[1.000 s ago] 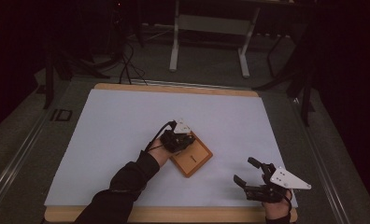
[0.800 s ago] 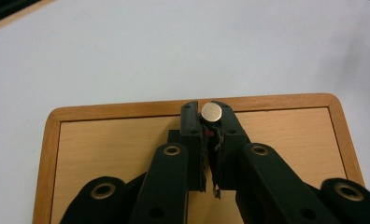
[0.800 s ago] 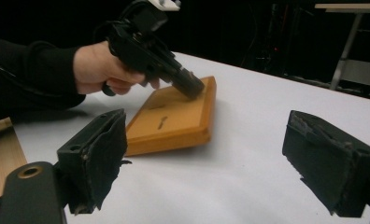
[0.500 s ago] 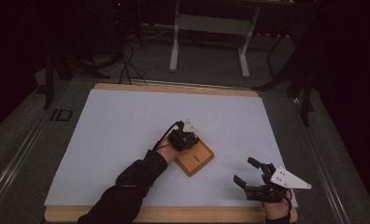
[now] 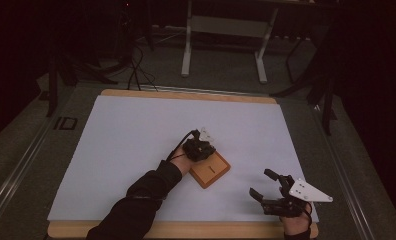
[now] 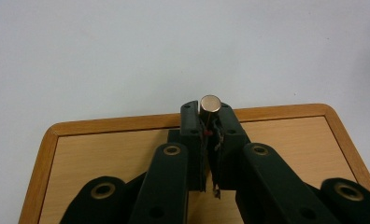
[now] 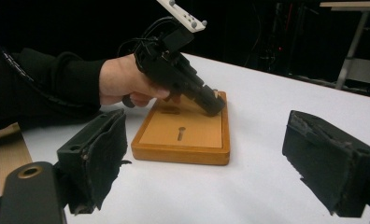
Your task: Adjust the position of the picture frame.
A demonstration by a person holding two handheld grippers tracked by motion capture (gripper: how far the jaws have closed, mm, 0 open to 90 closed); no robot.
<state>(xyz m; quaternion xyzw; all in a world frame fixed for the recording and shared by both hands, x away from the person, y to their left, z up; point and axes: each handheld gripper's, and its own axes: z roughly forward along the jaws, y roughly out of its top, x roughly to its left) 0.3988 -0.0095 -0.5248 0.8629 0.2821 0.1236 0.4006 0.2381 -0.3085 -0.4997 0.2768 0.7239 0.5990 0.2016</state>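
The left gripper [image 6: 210, 140] pinches a small metal peg [image 6: 210, 103] upright over the wooden block [image 5: 210, 169] — the right gripper [image 5: 269, 191], jaws wide, rests near the block. No legible writing; white table sheet [image 5: 136, 135], dark room beyond.

Wooden board [image 5: 210, 170] on white table [image 5: 126, 145]

A desk [image 5: 136, 95] with a pale wooden edge is covered by a large white sheet [image 5: 136, 145], seen from above in a dark room. Near the middle lies a small wooden board [image 5: 212, 171] with a short dark slot. The person's left hand [image 5: 178, 159], in a dark sleeve, holds the left tool [image 5: 200, 148] tilted down onto the board's far end. At the lower right, well apart, the right tool [image 5: 266, 182] hovers with its jaws spread wide
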